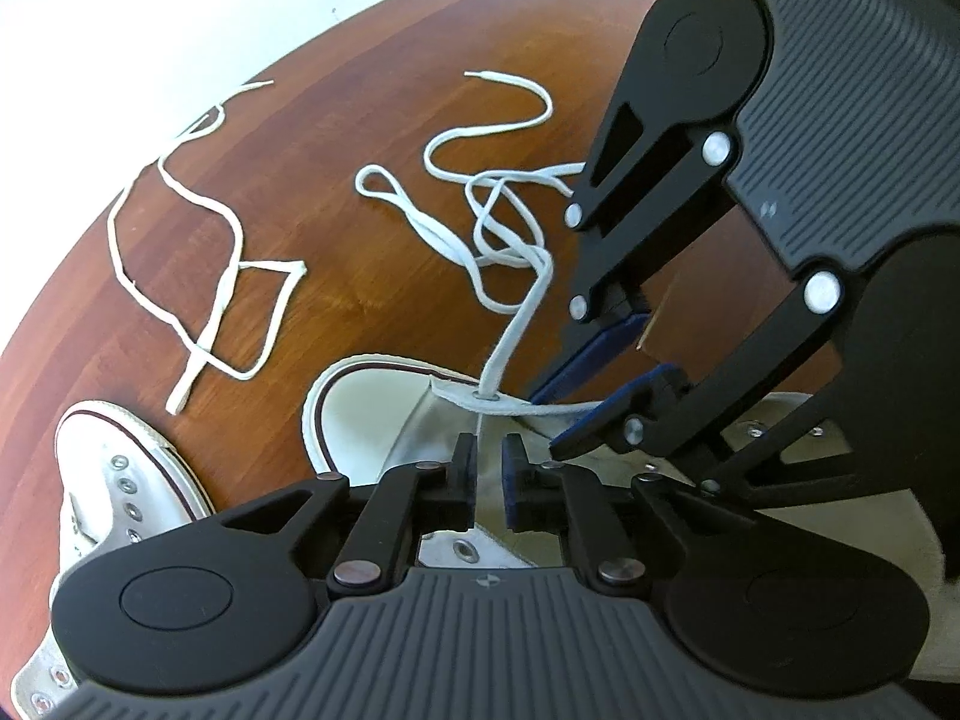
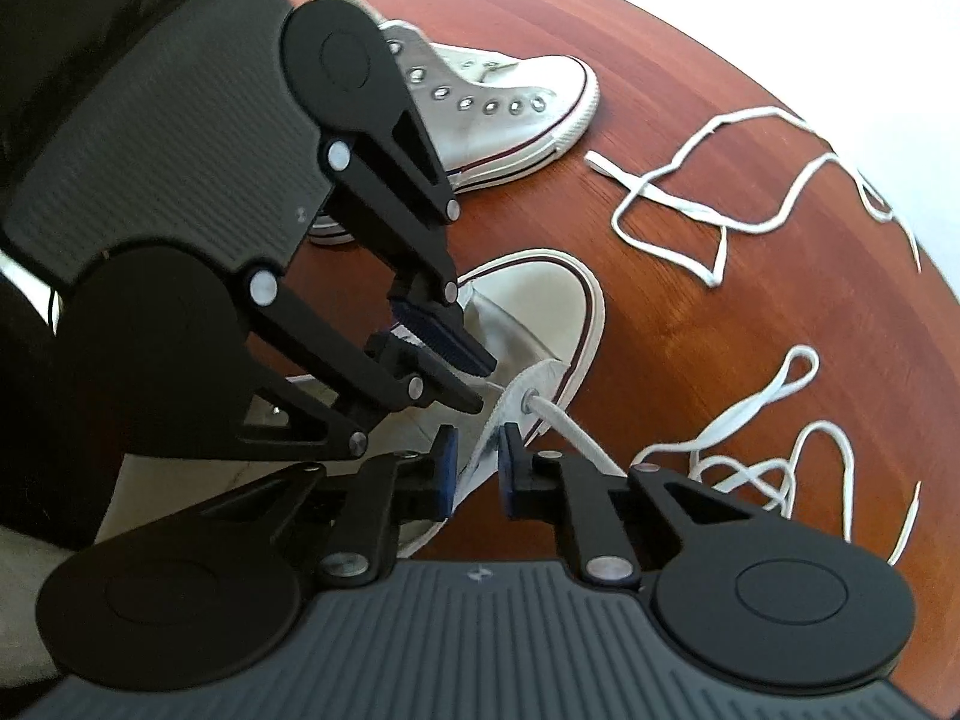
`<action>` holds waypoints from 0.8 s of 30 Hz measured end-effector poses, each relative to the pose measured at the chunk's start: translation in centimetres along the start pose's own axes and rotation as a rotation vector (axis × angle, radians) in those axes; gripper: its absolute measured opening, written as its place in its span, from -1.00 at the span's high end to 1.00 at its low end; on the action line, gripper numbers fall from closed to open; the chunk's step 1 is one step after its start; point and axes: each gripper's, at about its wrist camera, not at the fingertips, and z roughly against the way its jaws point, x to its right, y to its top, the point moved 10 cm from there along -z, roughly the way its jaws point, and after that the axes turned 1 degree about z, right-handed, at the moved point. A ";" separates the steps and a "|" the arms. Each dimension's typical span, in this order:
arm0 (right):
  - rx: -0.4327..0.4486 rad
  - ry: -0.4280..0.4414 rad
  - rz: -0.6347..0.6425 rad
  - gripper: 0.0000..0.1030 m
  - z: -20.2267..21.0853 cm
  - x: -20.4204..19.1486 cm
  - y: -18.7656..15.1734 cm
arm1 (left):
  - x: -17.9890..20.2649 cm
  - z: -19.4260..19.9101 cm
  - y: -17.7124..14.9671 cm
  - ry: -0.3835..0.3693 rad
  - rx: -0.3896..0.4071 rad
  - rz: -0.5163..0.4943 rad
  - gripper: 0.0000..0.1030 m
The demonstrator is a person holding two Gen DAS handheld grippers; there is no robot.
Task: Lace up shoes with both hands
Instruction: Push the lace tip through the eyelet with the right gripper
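The shoe (image 1: 384, 414) I am lacing, a white canvas high-top, lies right under both sets of jaws, its toe pointing away from me. One lace (image 1: 510, 336) passes through a single eyelet (image 1: 483, 396) near the toe end of one flap, just ahead of my left gripper (image 1: 487, 468), and the rest of it trails in loose loops beyond the jaws. My left jaws stand a little apart with a pale strip running down between them, probably the flap edge or the lace; I cannot tell whether the pads press on it. My right gripper (image 2: 477, 462) has its jaws narrowly apart around the eyelet flap, and I cannot tell whether they pinch it. By my judgement the job has barely begun: one eyelet threaded, the remaining eyelets on this shoe bare. The second shoe (image 2: 510, 102) lies well beyond the jaws with all its visible eyelets empty, and a second lace (image 2: 750, 192) sprawls loose on the wooden table (image 2: 690, 312), untouched. I can read no brand, label or writing anywhere; the shoes show only a dark stripe along the white rubber sole.
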 end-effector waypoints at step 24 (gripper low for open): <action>-0.025 -0.016 -0.059 0.84 -0.2 0.4 -0.2 | 0.0 -0.9 0.3 0.013 0.009 0.010 0.95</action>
